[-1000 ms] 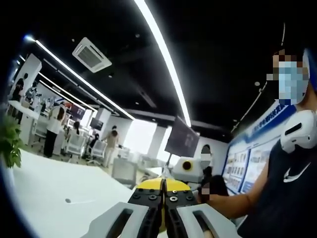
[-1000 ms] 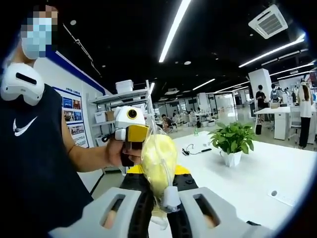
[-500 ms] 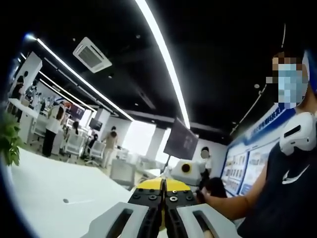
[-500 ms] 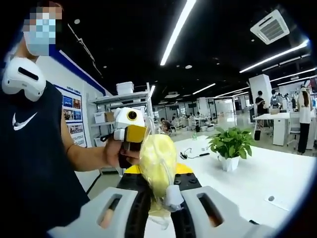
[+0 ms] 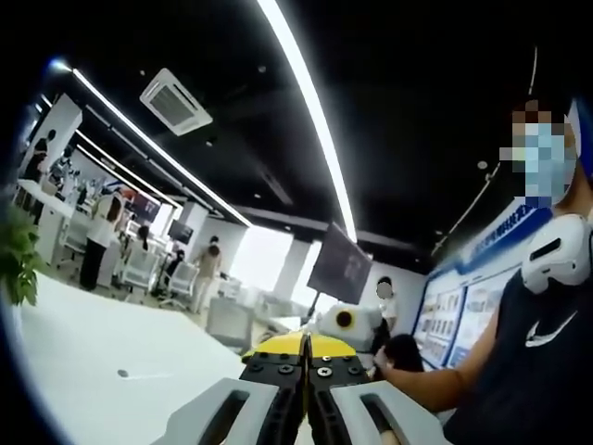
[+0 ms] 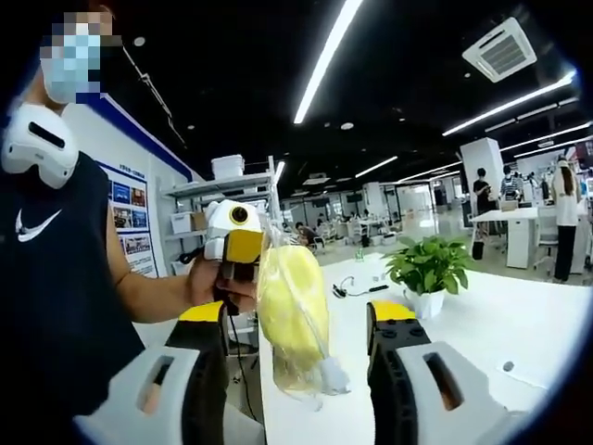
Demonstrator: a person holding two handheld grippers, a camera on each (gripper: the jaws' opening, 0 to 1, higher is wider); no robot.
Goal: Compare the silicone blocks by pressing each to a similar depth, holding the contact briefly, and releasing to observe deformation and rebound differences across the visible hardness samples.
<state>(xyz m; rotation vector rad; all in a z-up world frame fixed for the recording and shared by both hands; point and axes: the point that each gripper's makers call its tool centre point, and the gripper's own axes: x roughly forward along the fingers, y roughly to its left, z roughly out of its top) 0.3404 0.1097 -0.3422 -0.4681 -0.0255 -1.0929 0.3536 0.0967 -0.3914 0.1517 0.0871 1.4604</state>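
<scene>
**Up at head height: right jaws wide, yellow sample hanging from the left gripper**

Up front in the left gripper view, the left gripper (image 5: 306, 394) points out across the office, its two grey-and-black jaws pressed flat together with a yellow tip above them. Whether anything is pinched in that seam cannot be told from here. Beyond the tips sits the right gripper (image 5: 345, 321), white with a round lens (small and soft at this range), held in the person's hand (image 5: 387, 373). The person (image 5: 533, 371) stands to the right in a dark sleeveless top, a white headset (image 5: 556, 250) hung round the neck. A white table (image 5: 102, 357) runs off to the left, a potted plant (image 5: 18, 264) at its edge.

Over in the right gripper view, the right gripper (image 6: 296, 343) has its jaws spread wide apart, gripping nothing. Between them hangs the task's thing, a yellow silicone block (image 6: 292, 311) in a clear plastic bag, clear of both jaws as far as can be seen. Its top runs up to the left gripper (image 6: 243, 248), whose yellow nose touches the bag's neck, held in the person's other hand (image 6: 222, 287). Behind, the white table (image 6: 519, 324) carries the potted plant (image 6: 428, 267) in a white pot and a dark cable (image 6: 357, 289).
</scene>
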